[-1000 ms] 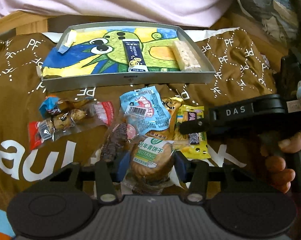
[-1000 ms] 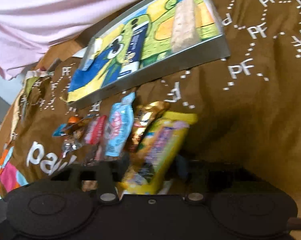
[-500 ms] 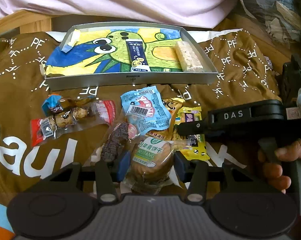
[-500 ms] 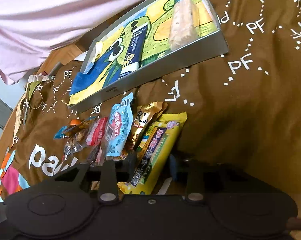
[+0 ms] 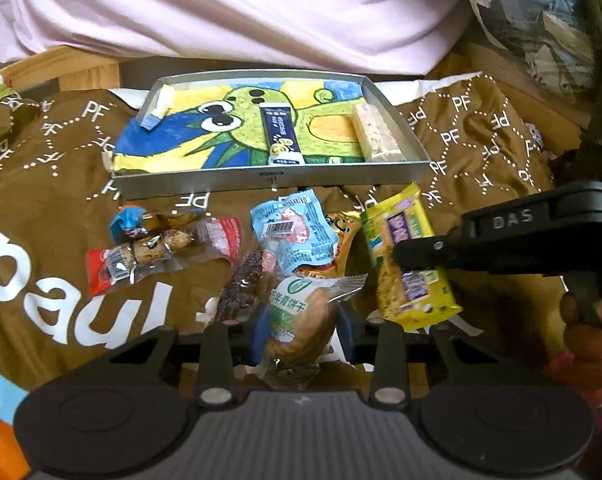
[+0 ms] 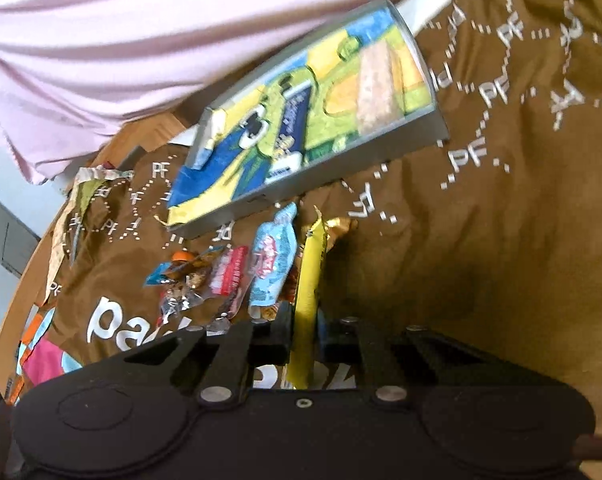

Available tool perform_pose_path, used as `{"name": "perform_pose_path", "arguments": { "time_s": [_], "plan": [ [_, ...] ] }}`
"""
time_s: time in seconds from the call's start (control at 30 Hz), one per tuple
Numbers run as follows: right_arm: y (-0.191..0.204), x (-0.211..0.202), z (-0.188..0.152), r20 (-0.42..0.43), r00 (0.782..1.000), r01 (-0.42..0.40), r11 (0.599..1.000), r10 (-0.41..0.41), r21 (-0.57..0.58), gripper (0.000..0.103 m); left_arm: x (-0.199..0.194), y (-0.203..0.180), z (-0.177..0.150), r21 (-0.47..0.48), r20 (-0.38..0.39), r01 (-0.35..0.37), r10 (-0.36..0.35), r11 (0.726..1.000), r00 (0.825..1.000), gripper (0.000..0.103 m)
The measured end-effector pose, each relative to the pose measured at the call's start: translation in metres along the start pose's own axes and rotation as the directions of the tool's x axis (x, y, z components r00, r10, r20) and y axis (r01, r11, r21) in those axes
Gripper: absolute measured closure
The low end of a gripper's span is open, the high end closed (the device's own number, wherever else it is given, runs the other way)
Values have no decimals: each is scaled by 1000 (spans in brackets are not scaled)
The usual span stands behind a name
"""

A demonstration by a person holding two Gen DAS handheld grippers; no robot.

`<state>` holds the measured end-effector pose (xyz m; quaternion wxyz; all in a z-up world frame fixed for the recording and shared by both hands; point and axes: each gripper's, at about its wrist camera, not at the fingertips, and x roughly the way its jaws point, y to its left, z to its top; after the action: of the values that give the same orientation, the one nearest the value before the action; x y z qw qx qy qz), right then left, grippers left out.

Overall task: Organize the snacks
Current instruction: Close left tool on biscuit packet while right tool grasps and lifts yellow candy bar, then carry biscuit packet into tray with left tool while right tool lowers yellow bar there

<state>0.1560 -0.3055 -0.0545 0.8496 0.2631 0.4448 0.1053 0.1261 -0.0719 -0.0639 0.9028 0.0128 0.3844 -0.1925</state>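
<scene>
Two bars lie in the one shallow metal tray (image 5: 269, 178); left tongs (image 5: 301, 330) closing around a crinkly round biscuit pack (image 5: 297, 320), right tongs (image 6: 305, 330) clamped on a flat yellow packet (image 6: 307, 284) above the brown cloth (image 6: 481, 240).

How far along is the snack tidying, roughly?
Early. Done: a dark blue bar and a pale rice bar lie in the metal tray. In hand: the right gripper is shut on a yellow packet, and the left gripper is closing around a round biscuit pack. Left: the light blue packet, gold packet and other wrapped snacks on the brown cloth.
</scene>
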Motion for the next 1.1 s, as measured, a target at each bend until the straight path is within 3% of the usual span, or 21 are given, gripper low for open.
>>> {"name": "perform_pose_path", "arguments": {
  "time_s": [0.3,0.77,1.1],
  "plan": [
    [23,-28,-6,52,998,-26,992,33,-120,91,-16,4,-2,-59,27,6,-5,998,1000,72],
    [27,-29,-6,47,995,-79,988,85,-131,91,-35,10,-5,-129,71,-24,34,991,997,82],
    [34,-30,-8,53,991,-117,981,127,-158,91,-58,29,-5,-257,112,-27,57,966,992,84]
  ]
}}
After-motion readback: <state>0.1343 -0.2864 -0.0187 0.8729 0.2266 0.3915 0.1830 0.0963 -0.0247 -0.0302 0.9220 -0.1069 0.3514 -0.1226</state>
